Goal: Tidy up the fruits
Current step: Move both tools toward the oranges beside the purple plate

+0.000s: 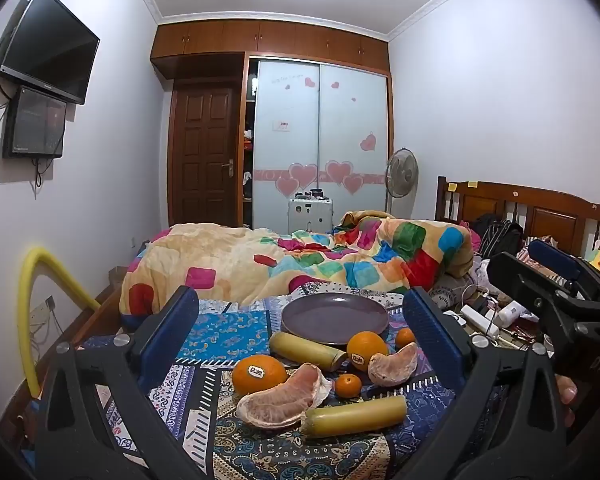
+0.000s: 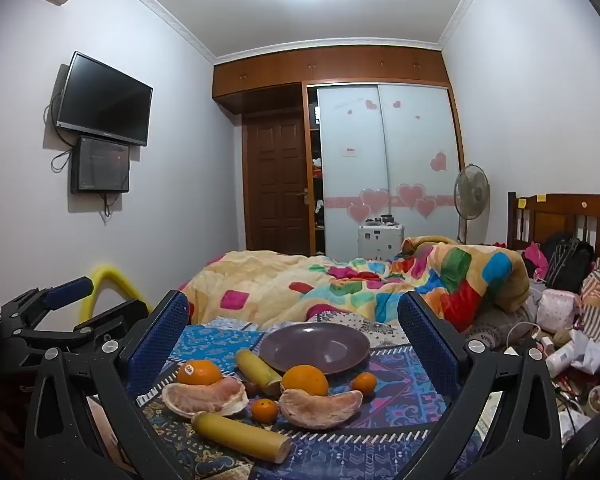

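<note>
Left gripper and right gripper both gaping wide, nothing between pads, hovering short of the fruit, likely lining up a first pick. Landmark: purple plate, empty, probably the target. Just in front of it: two big oranges, two small oranges, two pomelo segments, two banana pieces, loose on the patterned cloth.
</note>
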A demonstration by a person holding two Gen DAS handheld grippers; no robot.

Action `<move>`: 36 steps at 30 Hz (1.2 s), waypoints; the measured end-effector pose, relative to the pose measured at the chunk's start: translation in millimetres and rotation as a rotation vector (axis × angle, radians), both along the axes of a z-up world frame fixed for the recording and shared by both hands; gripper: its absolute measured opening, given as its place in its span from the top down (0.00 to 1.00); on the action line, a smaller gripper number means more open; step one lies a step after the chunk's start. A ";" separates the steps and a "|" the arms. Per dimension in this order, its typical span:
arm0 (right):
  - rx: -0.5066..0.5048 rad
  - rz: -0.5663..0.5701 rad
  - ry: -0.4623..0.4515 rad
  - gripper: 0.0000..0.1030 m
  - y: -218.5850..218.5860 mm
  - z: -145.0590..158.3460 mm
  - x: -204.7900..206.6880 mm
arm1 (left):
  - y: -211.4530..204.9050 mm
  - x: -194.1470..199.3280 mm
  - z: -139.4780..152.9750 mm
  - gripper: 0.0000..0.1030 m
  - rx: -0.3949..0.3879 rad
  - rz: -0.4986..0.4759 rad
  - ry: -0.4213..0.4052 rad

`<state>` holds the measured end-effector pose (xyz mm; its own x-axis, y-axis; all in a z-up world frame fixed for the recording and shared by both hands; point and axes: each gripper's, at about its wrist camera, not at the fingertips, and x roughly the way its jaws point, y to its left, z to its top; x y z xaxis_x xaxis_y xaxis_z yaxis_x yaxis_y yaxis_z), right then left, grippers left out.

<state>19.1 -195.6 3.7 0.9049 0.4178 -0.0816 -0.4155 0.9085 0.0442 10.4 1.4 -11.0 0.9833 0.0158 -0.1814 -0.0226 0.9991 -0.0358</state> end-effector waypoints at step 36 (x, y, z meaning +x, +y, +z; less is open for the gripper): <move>-0.255 0.085 0.404 0.04 -1.8 -72.7 117.4 | 59.0 146.9 -88.6 0.14 -0.037 -0.055 0.538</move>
